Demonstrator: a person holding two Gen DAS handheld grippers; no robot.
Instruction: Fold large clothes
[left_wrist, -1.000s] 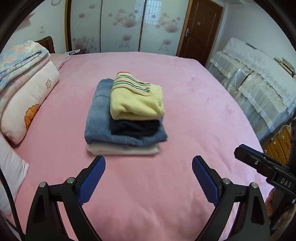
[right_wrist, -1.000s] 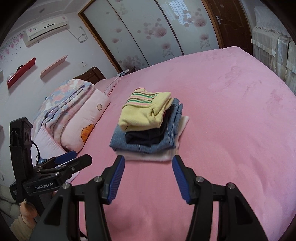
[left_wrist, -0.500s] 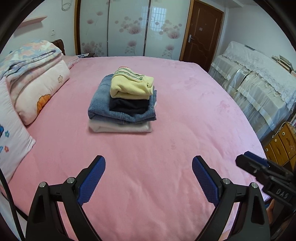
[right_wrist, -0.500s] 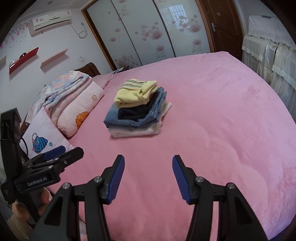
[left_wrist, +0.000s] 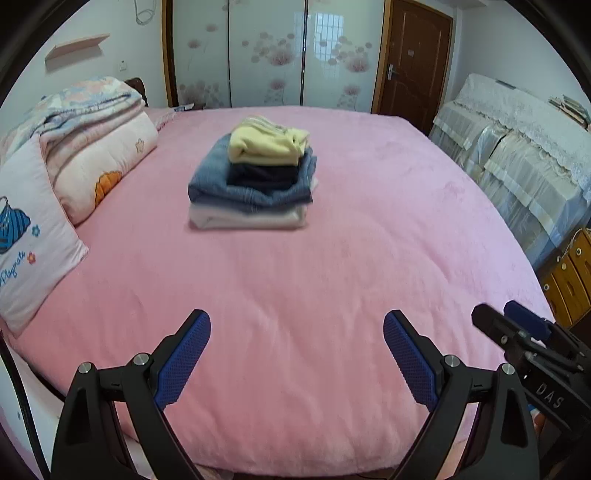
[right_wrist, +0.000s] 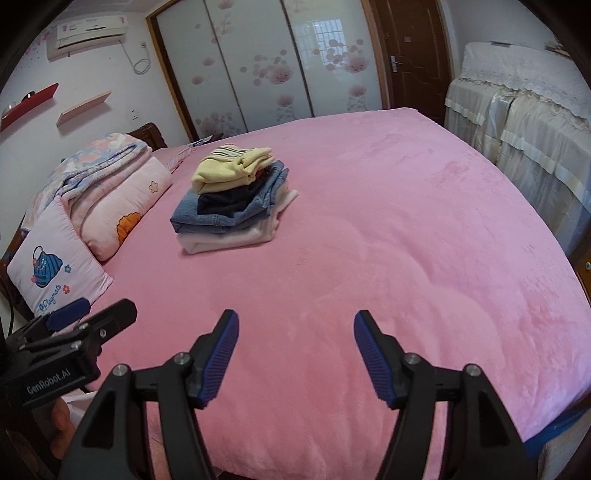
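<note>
Wall air conditioner (right_wrist: 86, 35) only in right view

Left hand-held gripper (left_wrist: 297, 354), jaws wide apart and empty; right hand-held gripper (right_wrist: 295, 356), jaws opening, nothing between; both angled downward.

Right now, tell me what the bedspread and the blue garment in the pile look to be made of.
Bedspread: probably plush fleece; matte pink, with a soft, faintly mottled nap.
Blue garment: likely denim; faded mid-blue, with thick folded edges and what look like seams. Blur in the left wrist view leaves the weave unclear.
</note>
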